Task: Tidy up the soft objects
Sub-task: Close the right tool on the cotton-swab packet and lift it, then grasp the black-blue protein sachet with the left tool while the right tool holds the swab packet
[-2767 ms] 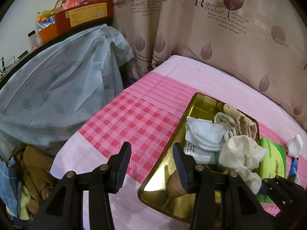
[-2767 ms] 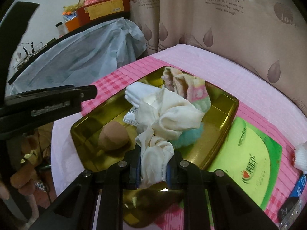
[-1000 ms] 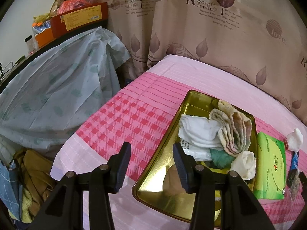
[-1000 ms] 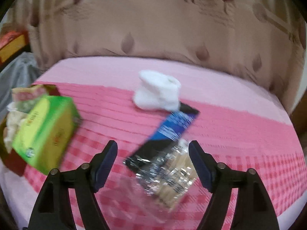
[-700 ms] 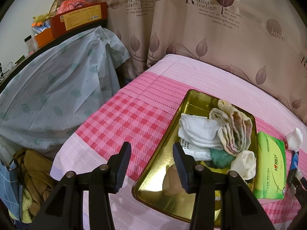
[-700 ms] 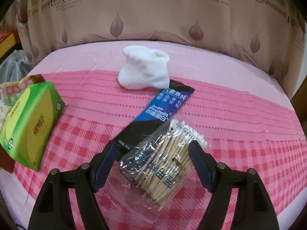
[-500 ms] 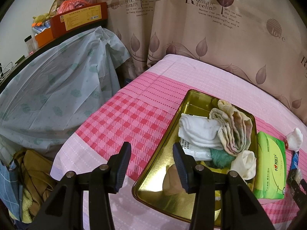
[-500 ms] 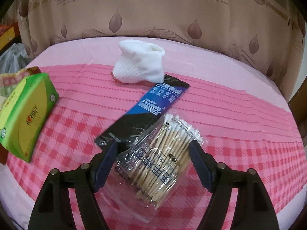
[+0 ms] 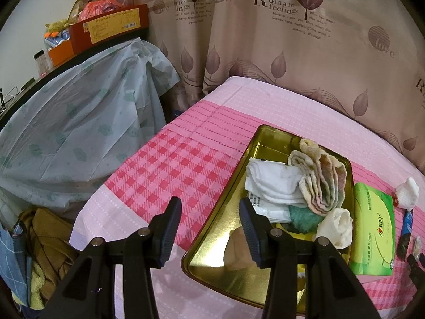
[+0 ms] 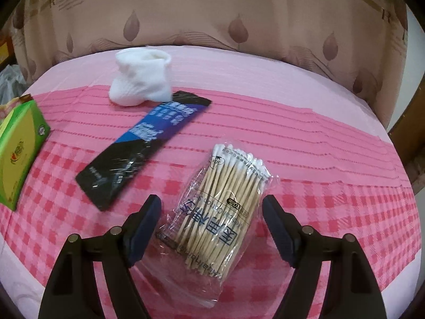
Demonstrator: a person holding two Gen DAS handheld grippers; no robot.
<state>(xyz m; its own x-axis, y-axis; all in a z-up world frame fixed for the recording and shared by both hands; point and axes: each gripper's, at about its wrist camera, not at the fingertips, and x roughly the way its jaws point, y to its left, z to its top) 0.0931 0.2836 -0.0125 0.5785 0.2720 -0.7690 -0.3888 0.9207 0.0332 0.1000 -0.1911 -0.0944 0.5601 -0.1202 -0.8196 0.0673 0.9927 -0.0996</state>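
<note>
Cream cloth (image 9: 335,228) now left in gold tray (image 9: 212,247), right tool (image 10: 211,219) open over cotton swabs (image 10: 220,212), left tool (image 9: 209,226) open.

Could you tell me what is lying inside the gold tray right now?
The gold tray holds a white cloth, a striped towel, a teal puff, a cream sock and a tan pad. Whatever lies under the pile is covered.

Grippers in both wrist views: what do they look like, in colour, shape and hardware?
Both are black plastic. The left gripper has two angular arms with round silver pins and fingers ending in ribbed pads. The right gripper matches it, though its pads look dark blue. No cables, markings or sleeves are visible.
</note>
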